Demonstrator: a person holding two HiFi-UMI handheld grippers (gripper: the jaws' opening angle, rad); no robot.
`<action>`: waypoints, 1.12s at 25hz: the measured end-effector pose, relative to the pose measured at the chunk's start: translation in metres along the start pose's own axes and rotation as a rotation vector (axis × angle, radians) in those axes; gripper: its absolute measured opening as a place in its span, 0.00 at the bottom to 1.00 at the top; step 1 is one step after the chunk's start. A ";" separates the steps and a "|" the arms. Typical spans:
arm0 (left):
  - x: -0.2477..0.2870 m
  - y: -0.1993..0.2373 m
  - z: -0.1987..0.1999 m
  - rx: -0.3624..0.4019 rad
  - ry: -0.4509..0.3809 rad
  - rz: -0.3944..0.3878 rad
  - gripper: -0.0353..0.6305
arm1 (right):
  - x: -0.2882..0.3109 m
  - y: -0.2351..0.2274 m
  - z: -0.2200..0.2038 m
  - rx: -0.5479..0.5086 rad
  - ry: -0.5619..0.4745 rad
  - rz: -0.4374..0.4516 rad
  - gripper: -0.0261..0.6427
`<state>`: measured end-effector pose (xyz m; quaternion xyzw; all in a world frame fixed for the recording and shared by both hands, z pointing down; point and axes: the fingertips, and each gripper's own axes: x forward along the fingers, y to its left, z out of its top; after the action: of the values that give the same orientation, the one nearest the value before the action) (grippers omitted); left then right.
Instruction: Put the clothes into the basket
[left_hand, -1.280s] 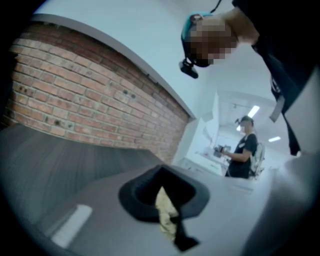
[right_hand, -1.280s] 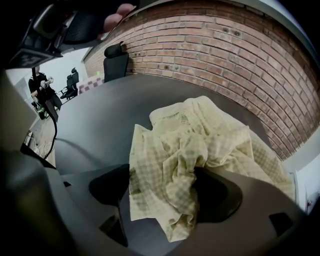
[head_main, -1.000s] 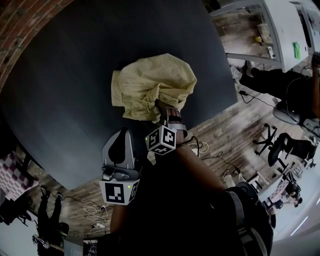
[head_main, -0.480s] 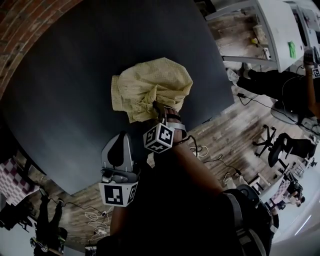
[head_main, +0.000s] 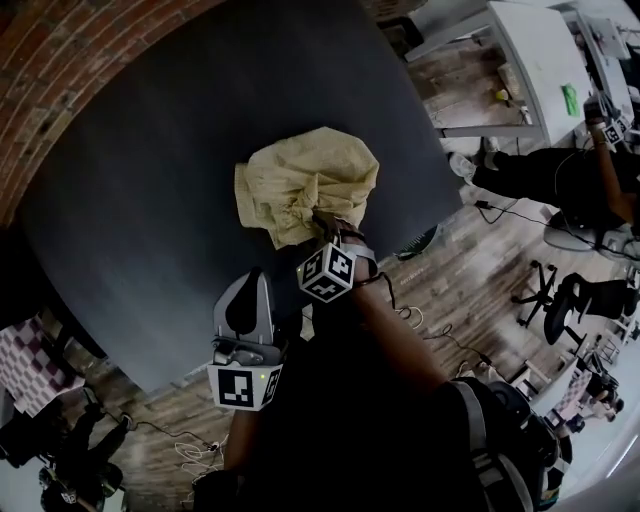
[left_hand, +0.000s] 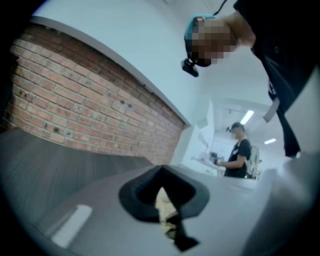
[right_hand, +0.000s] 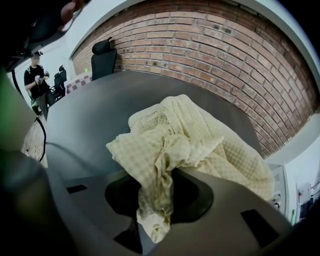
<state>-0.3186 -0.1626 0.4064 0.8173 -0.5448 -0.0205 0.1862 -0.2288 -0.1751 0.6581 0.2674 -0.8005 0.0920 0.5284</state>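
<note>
Two worries stand out, and the first is on your left. Your left gripper (left_hand: 172, 230) tilts up toward the brick wall (left_hand: 75, 95), held low by your body. Its jaws are drawn together on a pale yellow scrap (left_hand: 164, 202). The scrap looks like fabric, but you cannot tell from here whether it joins the main garment. If it does, pulling your two hands apart could tug the bundle out of the other grip. If it does not, it gives the load no support at all.

The second worry sits at the middle. Your right gripper (head_main: 323, 230) is pinched on a narrow twisted bunch of the yellow checked cloth (head_main: 305, 175), with a short tail poking back through the jaws. That is a thin hold for so much fabric. The bulk appears to rest on the dark table (head_main: 150, 200), so a quick lift or a drag across the top may let the bunch slide free.

No basket shows in any view, so you will have to carry the cloth before you can see where it goes. Another person (head_main: 540, 172) stands off to your right, beyond the table's edge.

The cloth spreads out directly ahead of the right gripper's jaws, with its near edge caught between them, and lies well apart from the left gripper.
</note>
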 end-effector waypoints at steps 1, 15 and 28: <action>-0.005 -0.002 0.001 0.005 -0.001 -0.003 0.06 | -0.005 0.001 0.000 0.005 -0.008 -0.002 0.21; -0.079 -0.022 0.014 0.050 -0.066 -0.045 0.06 | -0.098 0.045 0.001 0.106 -0.166 -0.011 0.20; -0.164 -0.039 0.011 0.079 -0.096 -0.111 0.06 | -0.164 0.111 0.006 0.190 -0.265 -0.014 0.19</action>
<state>-0.3529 -0.0056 0.3552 0.8511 -0.5073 -0.0486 0.1262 -0.2434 -0.0299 0.5241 0.3315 -0.8489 0.1279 0.3913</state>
